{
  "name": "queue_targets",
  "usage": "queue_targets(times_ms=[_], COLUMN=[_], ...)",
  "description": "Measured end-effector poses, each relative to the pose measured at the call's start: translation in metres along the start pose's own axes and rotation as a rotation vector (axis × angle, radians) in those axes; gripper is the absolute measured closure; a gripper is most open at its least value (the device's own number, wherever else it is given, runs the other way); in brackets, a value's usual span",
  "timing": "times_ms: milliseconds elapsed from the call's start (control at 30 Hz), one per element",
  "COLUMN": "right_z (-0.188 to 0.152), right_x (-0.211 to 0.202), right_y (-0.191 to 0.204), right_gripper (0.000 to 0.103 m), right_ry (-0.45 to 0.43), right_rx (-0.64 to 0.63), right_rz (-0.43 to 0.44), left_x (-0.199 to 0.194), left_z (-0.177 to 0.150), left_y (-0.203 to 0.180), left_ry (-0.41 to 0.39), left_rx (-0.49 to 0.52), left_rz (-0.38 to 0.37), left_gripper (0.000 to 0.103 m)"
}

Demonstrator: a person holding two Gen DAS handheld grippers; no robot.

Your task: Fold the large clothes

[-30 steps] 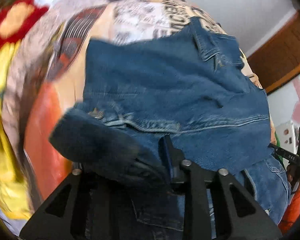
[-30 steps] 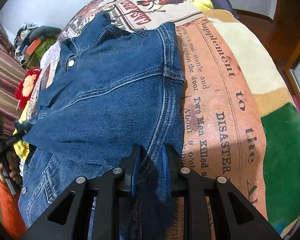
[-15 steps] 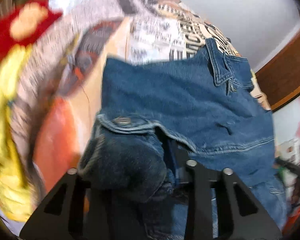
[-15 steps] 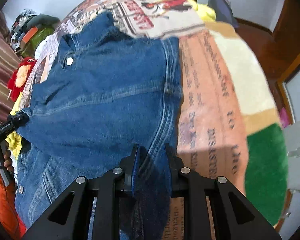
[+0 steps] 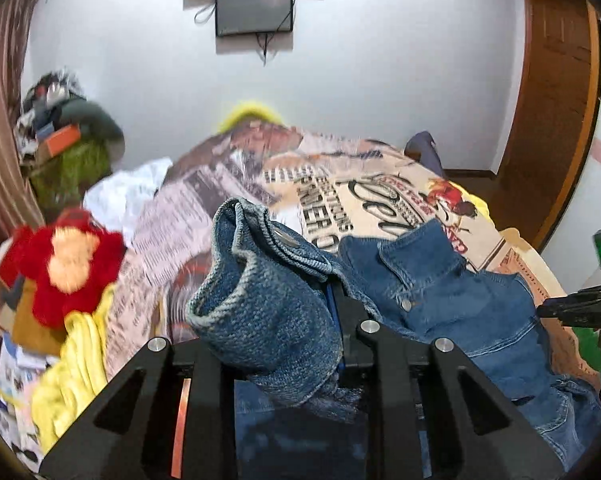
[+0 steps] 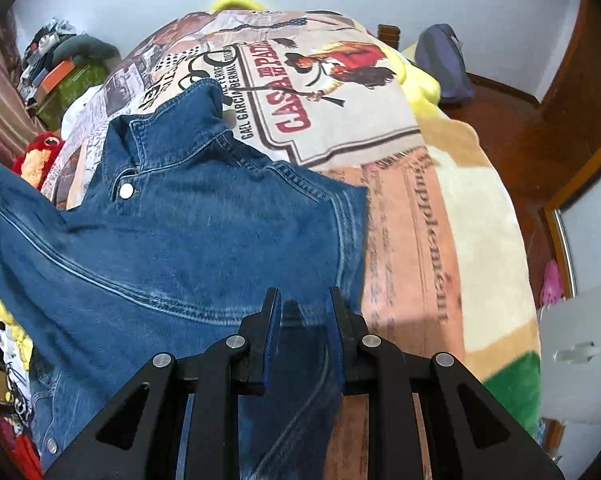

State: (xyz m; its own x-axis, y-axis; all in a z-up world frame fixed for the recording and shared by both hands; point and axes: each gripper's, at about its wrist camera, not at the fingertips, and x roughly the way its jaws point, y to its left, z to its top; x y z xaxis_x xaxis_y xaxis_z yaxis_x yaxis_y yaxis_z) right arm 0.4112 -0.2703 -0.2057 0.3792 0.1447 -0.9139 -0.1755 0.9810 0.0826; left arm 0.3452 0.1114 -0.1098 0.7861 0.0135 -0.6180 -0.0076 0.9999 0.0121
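Left wrist view: a red plush toy (image 5: 66, 264) and yellow cloth (image 5: 74, 364) sit at the left edge of a bed covered by a newspaper-print blanket (image 5: 340, 216). In the middle, the left tongs (image 5: 300, 340) are closing on the buttoned cuff (image 5: 268, 300) of a denim jacket (image 5: 460, 312), which bunches up between them, lifted off the bed. The rest of the jacket spreads to the right, collar toward the far wall. Right wrist view: the jacket lies across the left and centre of the blanket, and the right tongs (image 6: 302, 336) are set narrow, pinching the sleeve (image 6: 292, 360) near the jacket's right edge. The step looks like carrying both sleeves across the jacket's body. To do it well, hold both grips firm, raise the sleeves high enough that denim does not drag, bring them inward evenly, and lay them flat before letting go. Heavy denim may slip from a loose pinch.
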Motion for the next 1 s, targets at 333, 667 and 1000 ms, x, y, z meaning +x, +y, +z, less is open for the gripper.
queue_targets(times_ms=[333,667,1000], right_z=[-0.013,-0.024,-0.023], right_x=[0.037,0.031,0.027], right_y=[0.009,-0.015,-0.034], right_gripper=[0.084,0.027,0.026], right_ry=[-0.020,-0.068,0.025], right_rx=[-0.148,-0.100,0.061], right_rz=[-0.122,-0.185,-0.007], left_x=[0.077,0.075,0.042], left_z=[-0.084,-0.144,-0.129], left_y=[0.051,0.083,0.078], left_ry=[0.371,0.463,0.430], left_rx=[-0.132,-0.190,-0.134], left_rz=[-0.037,0.010,0.004], left_gripper=[0.075,0.020,0.019])
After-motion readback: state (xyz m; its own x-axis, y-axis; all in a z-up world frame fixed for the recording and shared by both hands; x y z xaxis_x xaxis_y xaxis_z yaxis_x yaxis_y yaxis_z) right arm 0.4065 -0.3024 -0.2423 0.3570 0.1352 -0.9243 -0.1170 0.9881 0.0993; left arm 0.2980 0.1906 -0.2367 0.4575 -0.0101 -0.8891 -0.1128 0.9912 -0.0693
